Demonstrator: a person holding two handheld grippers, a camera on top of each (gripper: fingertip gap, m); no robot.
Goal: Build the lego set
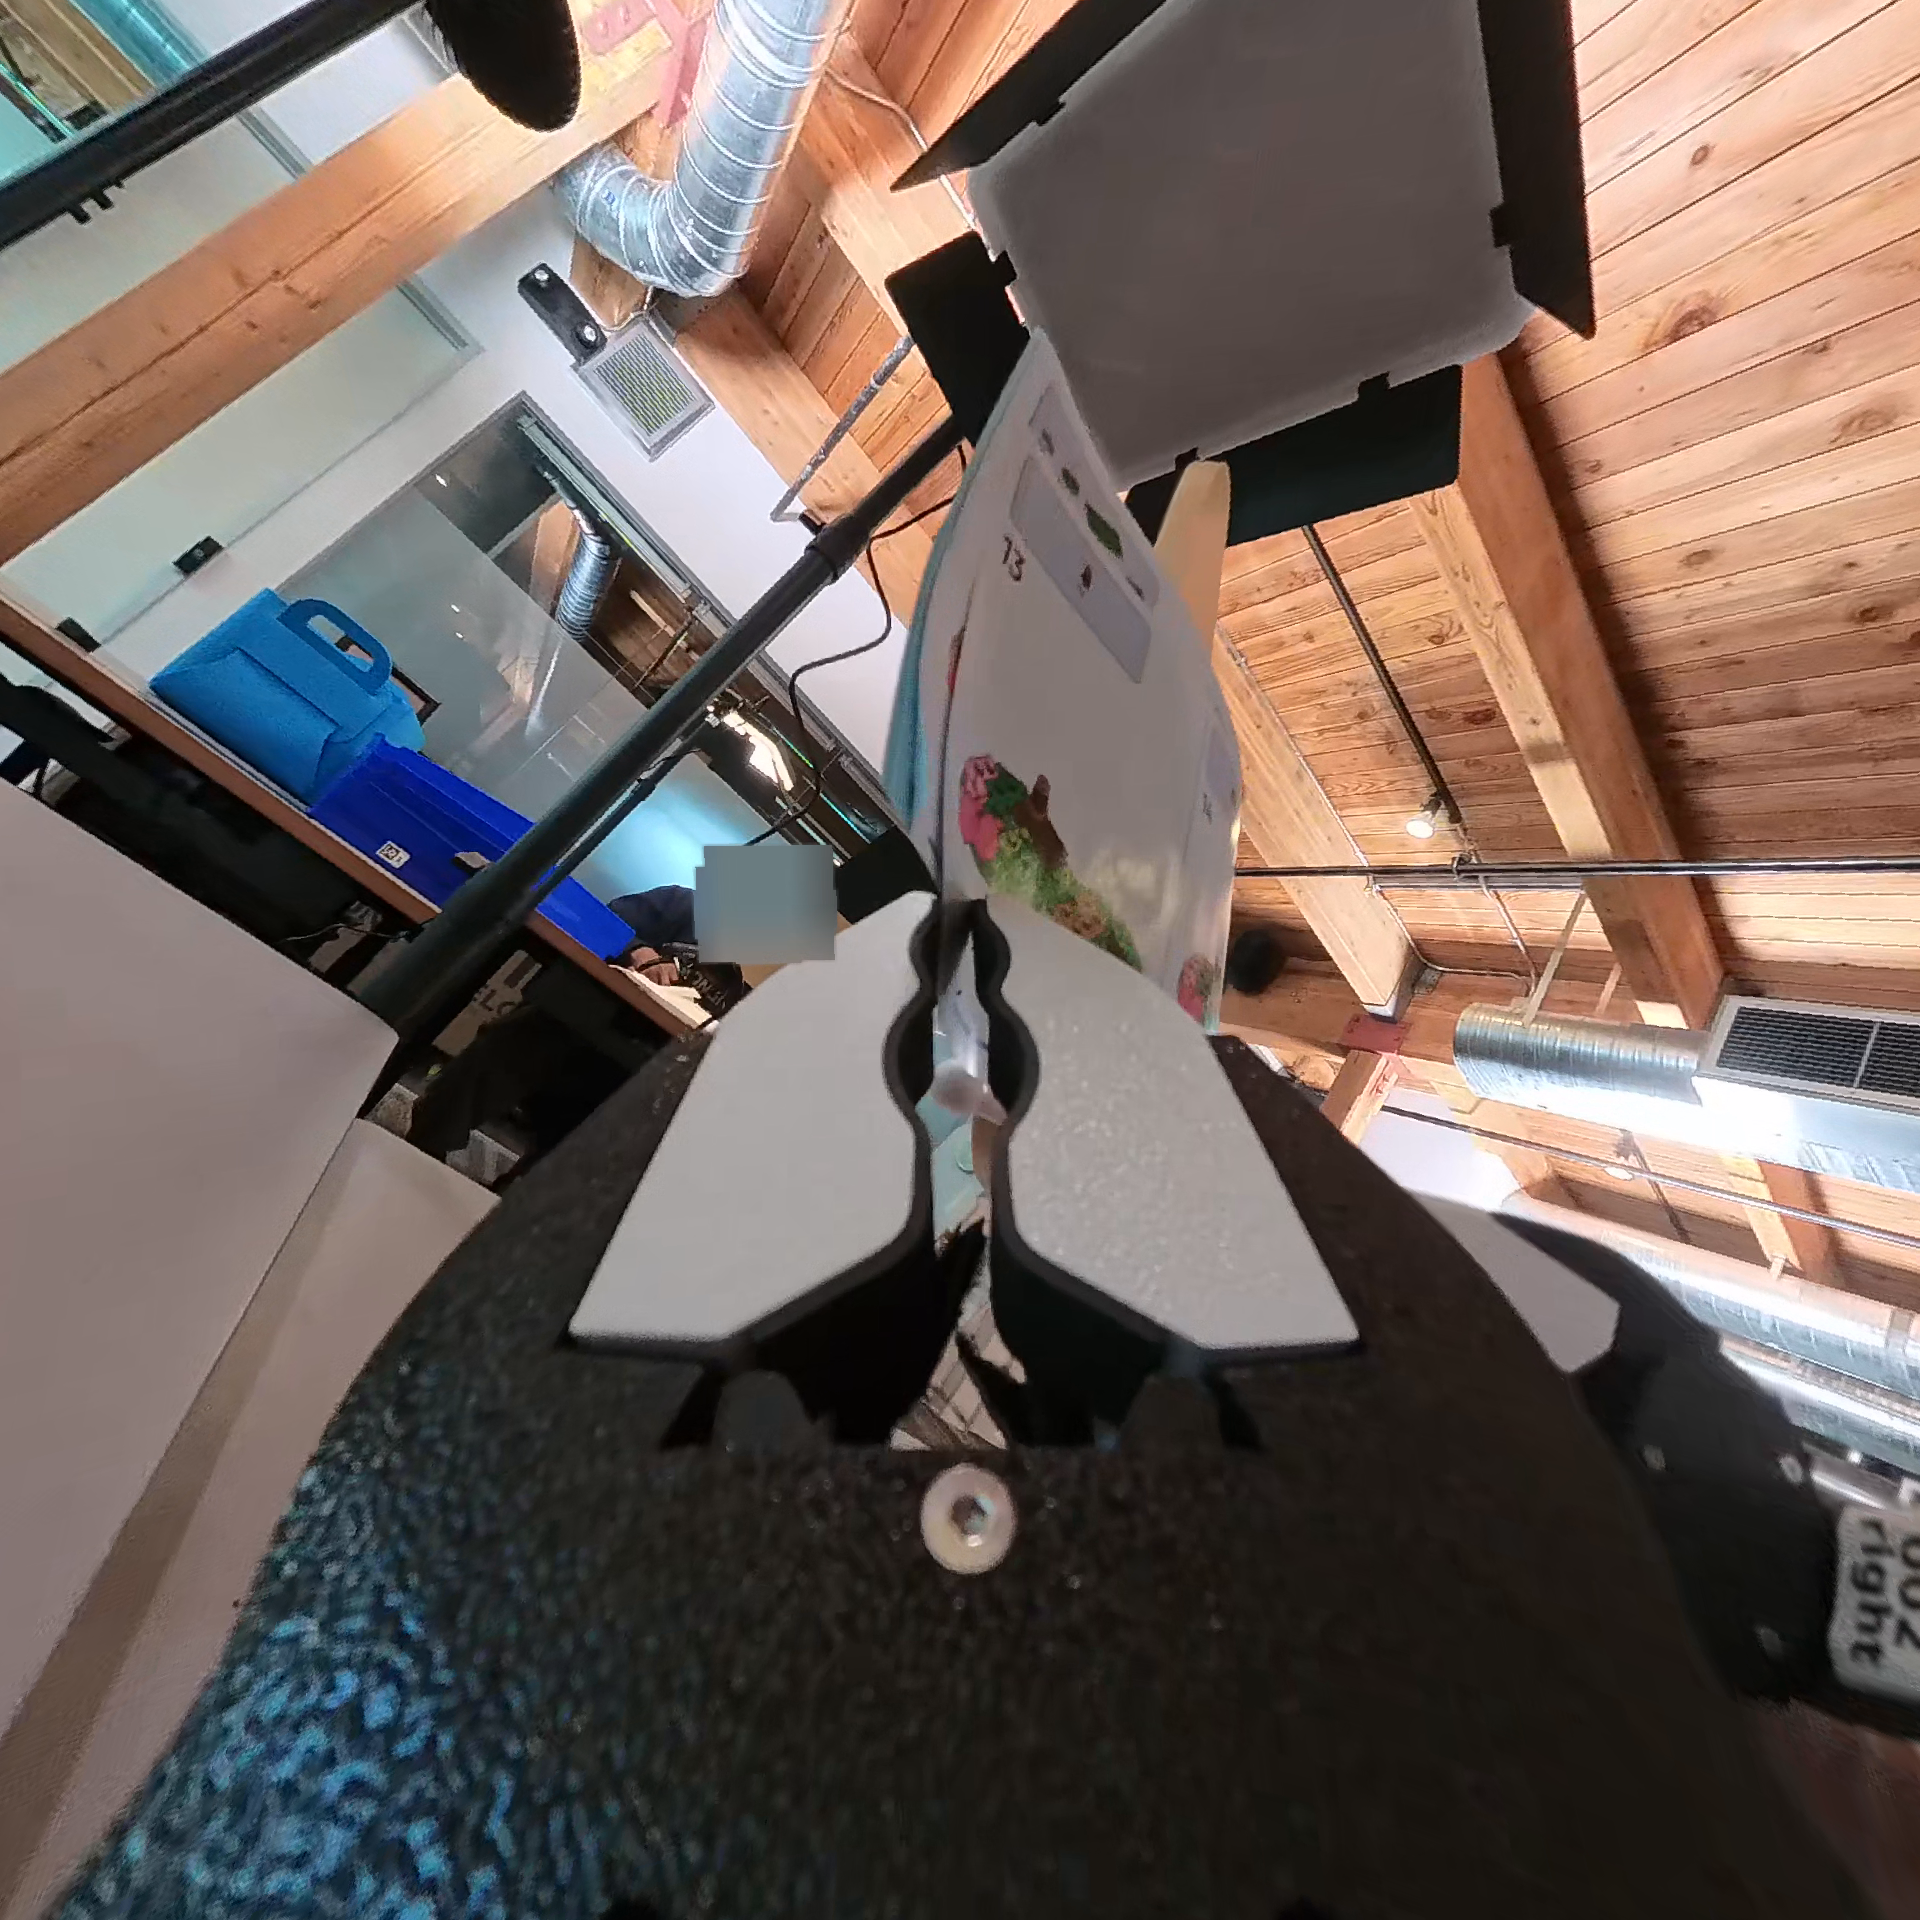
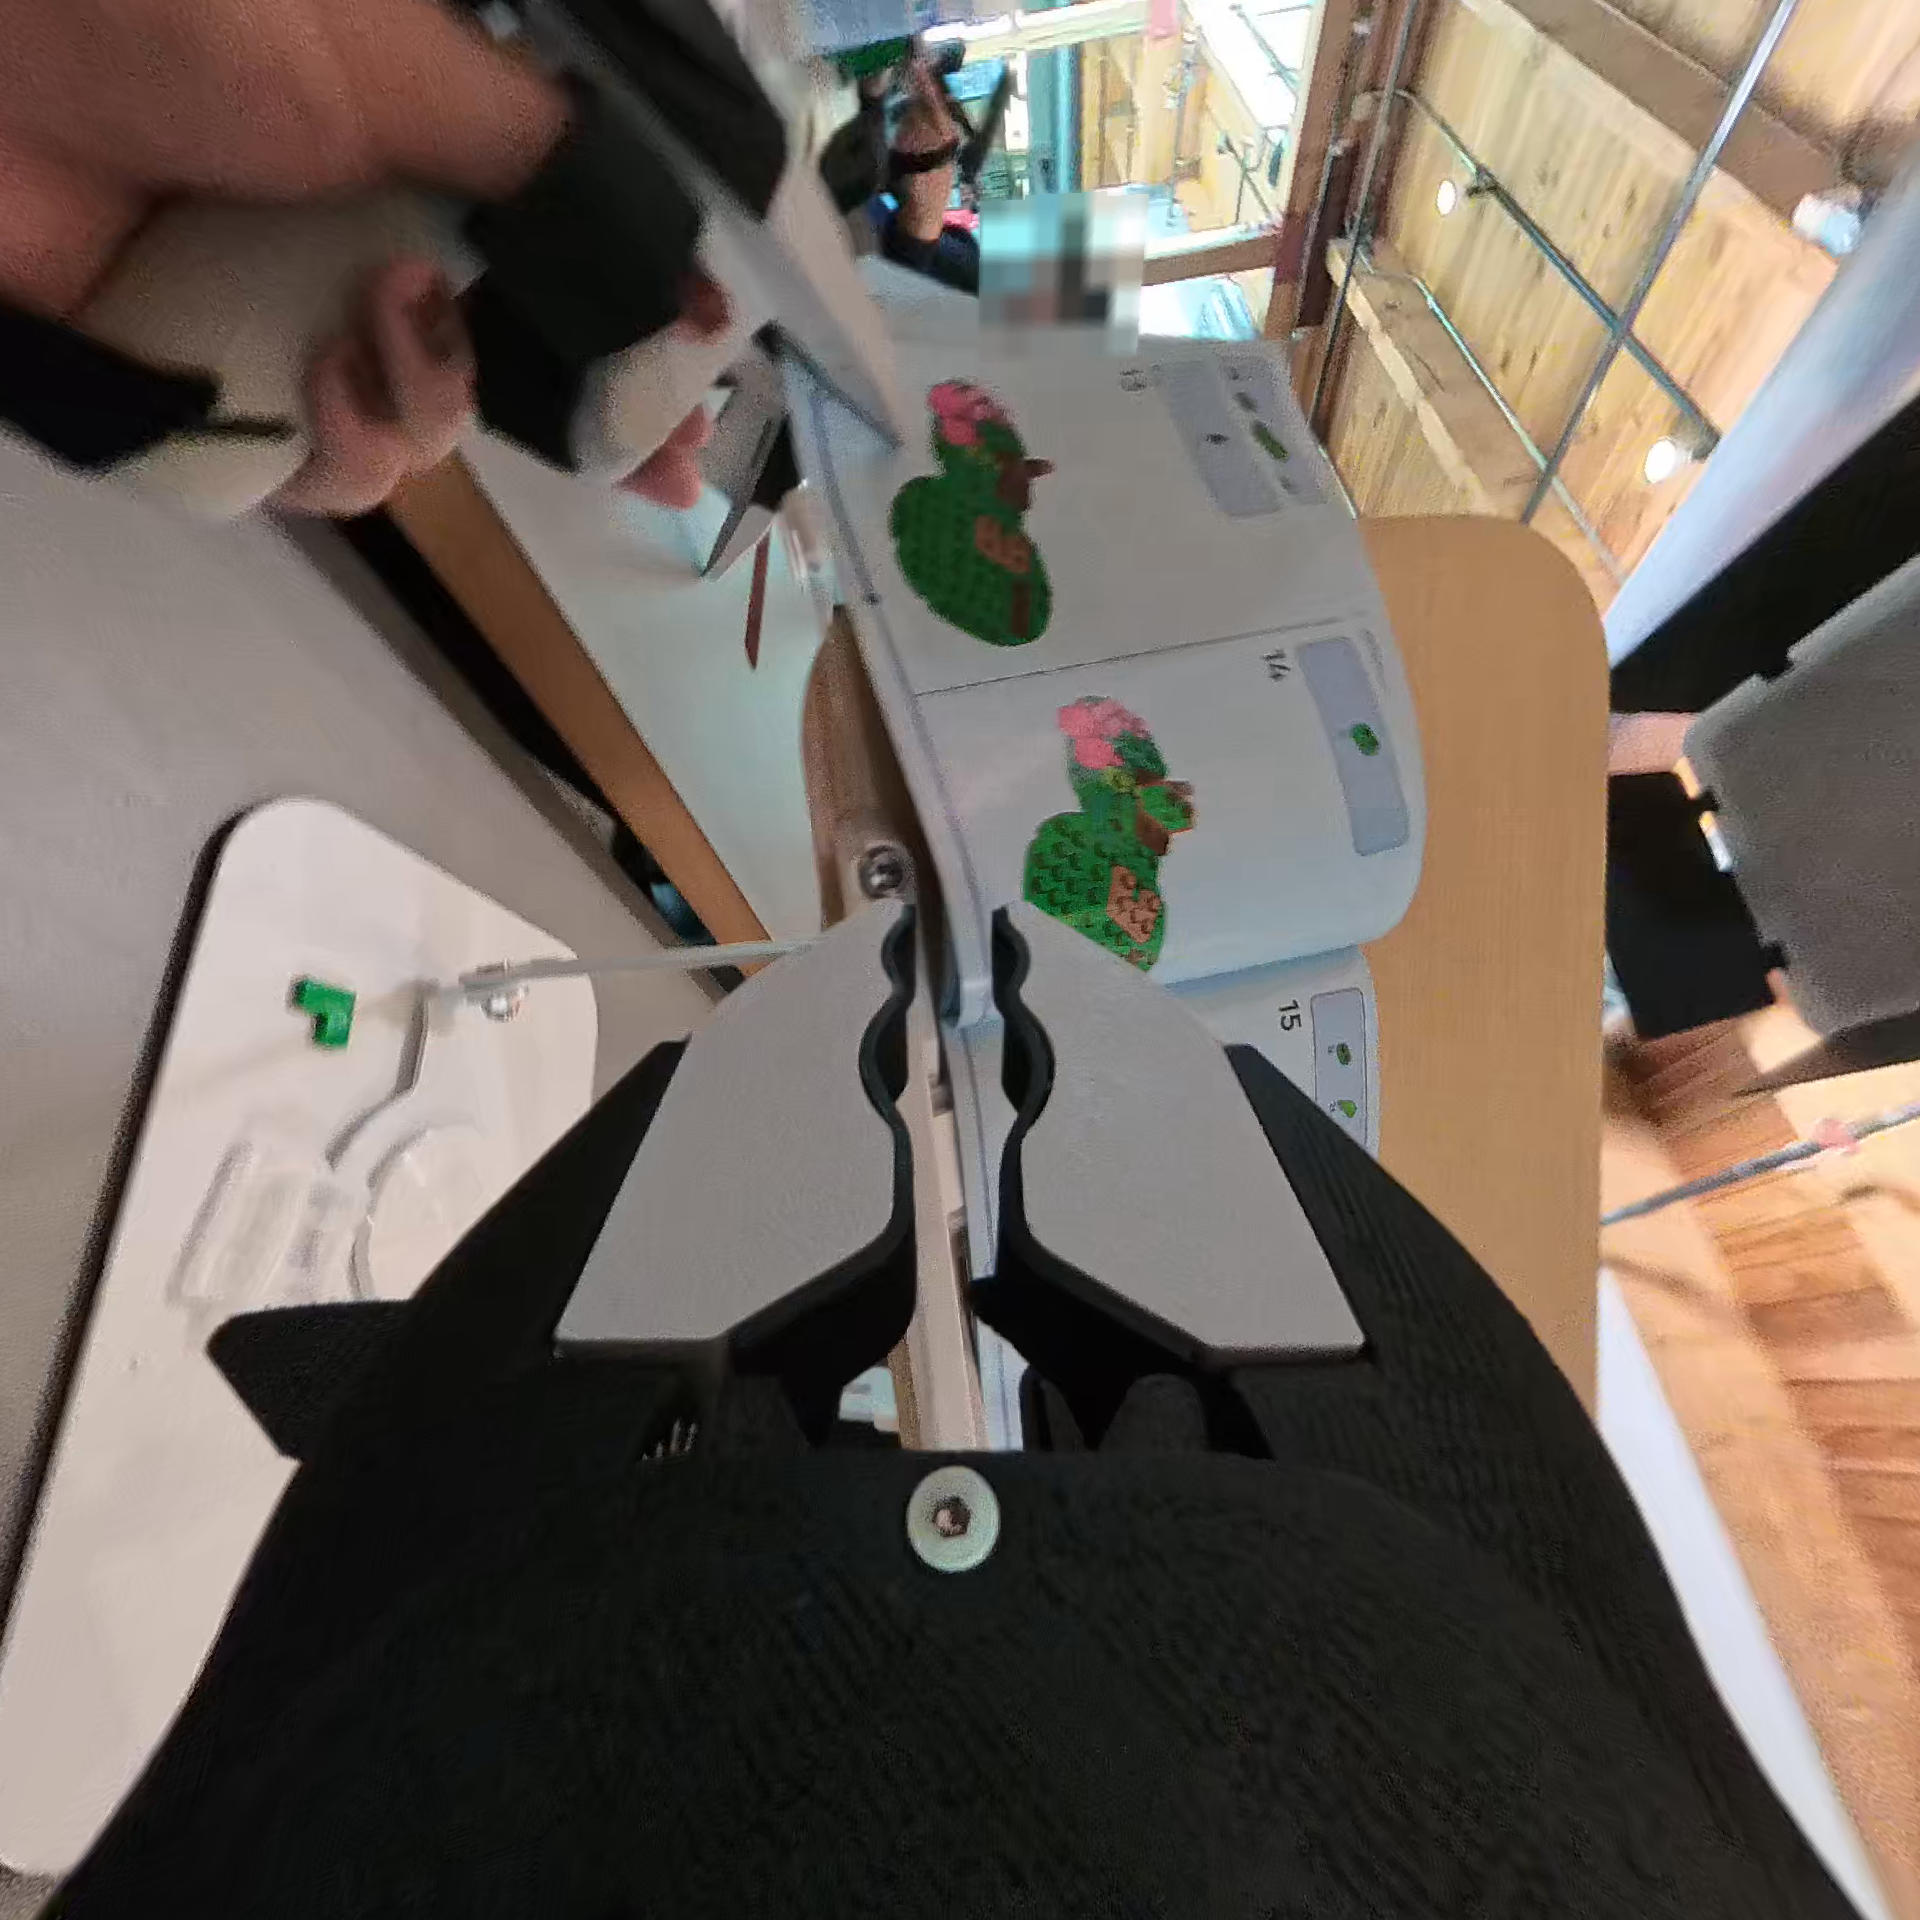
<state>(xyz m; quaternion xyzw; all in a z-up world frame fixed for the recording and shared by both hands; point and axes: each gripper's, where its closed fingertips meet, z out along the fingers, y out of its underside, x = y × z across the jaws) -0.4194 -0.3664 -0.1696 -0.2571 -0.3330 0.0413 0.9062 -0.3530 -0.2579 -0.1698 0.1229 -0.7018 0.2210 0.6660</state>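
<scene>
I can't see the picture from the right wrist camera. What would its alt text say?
The right gripper has its two grey fingers around the edge of an open instruction booklet that leans on a wooden stand; its pages show a green and pink brick model. To the left, a small green brick lies on a white tray, and the person's hand holds the other gripper above.

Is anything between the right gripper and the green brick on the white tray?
Nothing visible stands between them, but the right gripper is occupied: its fingers straddle the edge of the instruction booklet. The green brick lies loose on the white tray, off to the gripper's left, beside a metal rod.
</scene>
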